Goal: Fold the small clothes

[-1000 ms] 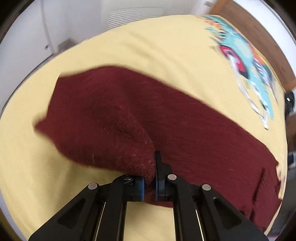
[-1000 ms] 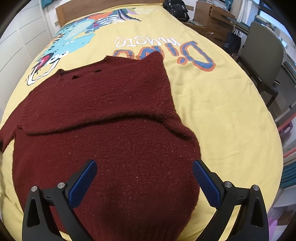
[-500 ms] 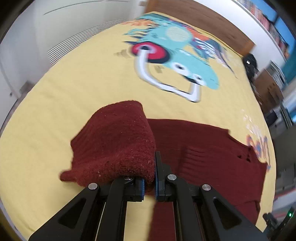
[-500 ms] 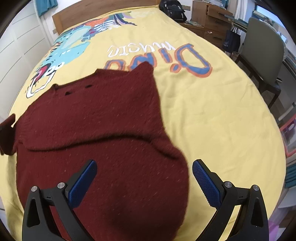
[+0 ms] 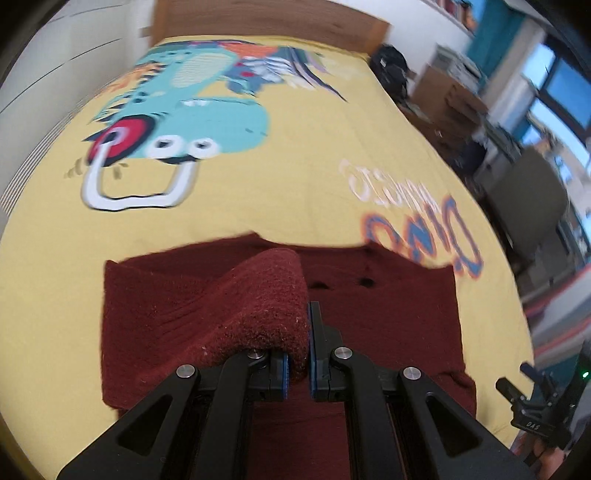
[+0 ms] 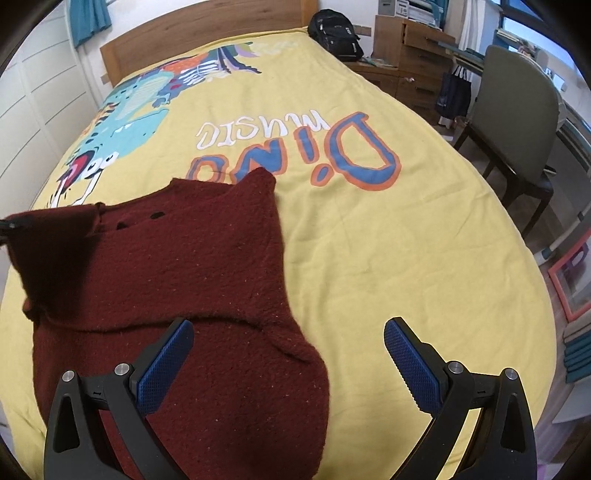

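Yellow bedspread (image 6: 369, 258), sweater's (image 6: 192, 258) hem cut off

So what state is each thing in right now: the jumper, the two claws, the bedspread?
Maroon sweater: partly folded, one edge lifted.
Left gripper: shut on the sweater's edge.
Right gripper: open, holding nothing.
Yellow bedspread: spread flat under the sweater.

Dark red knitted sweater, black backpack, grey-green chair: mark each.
Dark red knitted sweater (image 6: 207, 266): right wrist view, on the folded-over upper layer.
Black backpack (image 6: 334, 35): right wrist view, on its front panel.
Grey-green chair (image 6: 517, 110): right wrist view, on the backrest.
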Motion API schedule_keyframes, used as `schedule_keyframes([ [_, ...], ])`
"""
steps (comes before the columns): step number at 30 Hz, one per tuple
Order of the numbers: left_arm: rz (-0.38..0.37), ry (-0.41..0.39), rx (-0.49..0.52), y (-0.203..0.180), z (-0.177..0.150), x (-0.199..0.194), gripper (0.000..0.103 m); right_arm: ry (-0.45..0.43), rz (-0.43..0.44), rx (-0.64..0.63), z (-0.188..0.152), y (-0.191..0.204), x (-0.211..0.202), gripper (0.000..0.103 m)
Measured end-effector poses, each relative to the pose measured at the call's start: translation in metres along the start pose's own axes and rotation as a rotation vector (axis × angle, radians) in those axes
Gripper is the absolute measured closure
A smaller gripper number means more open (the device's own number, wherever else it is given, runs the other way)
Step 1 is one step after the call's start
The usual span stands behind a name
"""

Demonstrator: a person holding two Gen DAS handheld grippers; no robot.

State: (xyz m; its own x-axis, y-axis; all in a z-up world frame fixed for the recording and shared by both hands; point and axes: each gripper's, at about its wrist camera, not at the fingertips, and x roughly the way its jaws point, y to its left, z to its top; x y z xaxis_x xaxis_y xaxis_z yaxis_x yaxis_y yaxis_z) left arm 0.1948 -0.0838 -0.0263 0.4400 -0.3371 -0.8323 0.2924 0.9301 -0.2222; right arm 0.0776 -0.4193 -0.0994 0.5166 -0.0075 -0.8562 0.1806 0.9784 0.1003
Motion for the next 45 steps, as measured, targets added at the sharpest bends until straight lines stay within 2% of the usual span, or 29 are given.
schedule_keyframes([
  [4, 0.038, 0.088, 0.058, -0.024, -0.016, 0.051, 0.098, 0.024, 0.008, 0.003, -0.006, 0.001, 0.009, 0.000],
  [9, 0.059, 0.175, 0.093, -0.026, -0.053, 0.087, 0.097, 0.057, 0.023, 0.004, -0.016, 0.005, 0.020, 0.000],
  [13, 0.062, 0.234, 0.053, -0.014, -0.071, 0.101, 0.096, 0.071, 0.032, 0.010, -0.022, 0.007, 0.025, 0.001],
  [15, 0.062, 0.233, 0.066, -0.012, -0.074, 0.101, 0.095, 0.076, 0.035, 0.014, -0.026, 0.006, 0.027, 0.000],
  [17, 0.078, 0.240, 0.083, -0.015, -0.075, 0.102, 0.090, 0.081, 0.034, 0.019, -0.028, 0.006, 0.028, 0.000],
  [20, 0.075, 0.256, 0.070, -0.015, -0.075, 0.103, 0.062, 0.087, 0.036, 0.031, -0.032, 0.005, 0.029, 0.000],
  [22, 0.067, 0.263, 0.069, -0.017, -0.075, 0.102, 0.027, 0.089, 0.039, 0.033, -0.033, 0.004, 0.030, 0.000],
  [24, 0.076, 0.263, 0.078, -0.019, -0.076, 0.101, 0.014, 0.089, 0.040, 0.030, -0.034, 0.005, 0.030, 0.000],
  [26, 0.082, 0.266, 0.086, -0.019, -0.078, 0.100, 0.014, 0.088, 0.040, 0.029, -0.035, 0.004, 0.029, 0.000],
  [28, 0.084, 0.273, 0.081, -0.015, -0.081, 0.098, 0.006, 0.087, 0.039, 0.033, -0.036, 0.003, 0.028, 0.000],
  [34, 0.096, 0.257, 0.109, 0.000, -0.093, 0.079, 0.002, 0.093, 0.042, 0.041, -0.039, 0.002, 0.028, 0.000],
  [37, 0.088, 0.218, 0.112, 0.013, -0.103, 0.062, 0.001, 0.097, 0.044, 0.036, -0.042, 0.005, 0.030, 0.000],
  [41, 0.124, 0.191, 0.100, 0.045, -0.117, 0.039, 0.001, 0.107, 0.048, 0.027, -0.043, 0.010, 0.033, 0.000],
  [45, 0.193, 0.182, 0.090, 0.084, -0.122, 0.026, 0.001, 0.110, 0.052, 0.010, -0.043, 0.019, 0.035, 0.000],
])
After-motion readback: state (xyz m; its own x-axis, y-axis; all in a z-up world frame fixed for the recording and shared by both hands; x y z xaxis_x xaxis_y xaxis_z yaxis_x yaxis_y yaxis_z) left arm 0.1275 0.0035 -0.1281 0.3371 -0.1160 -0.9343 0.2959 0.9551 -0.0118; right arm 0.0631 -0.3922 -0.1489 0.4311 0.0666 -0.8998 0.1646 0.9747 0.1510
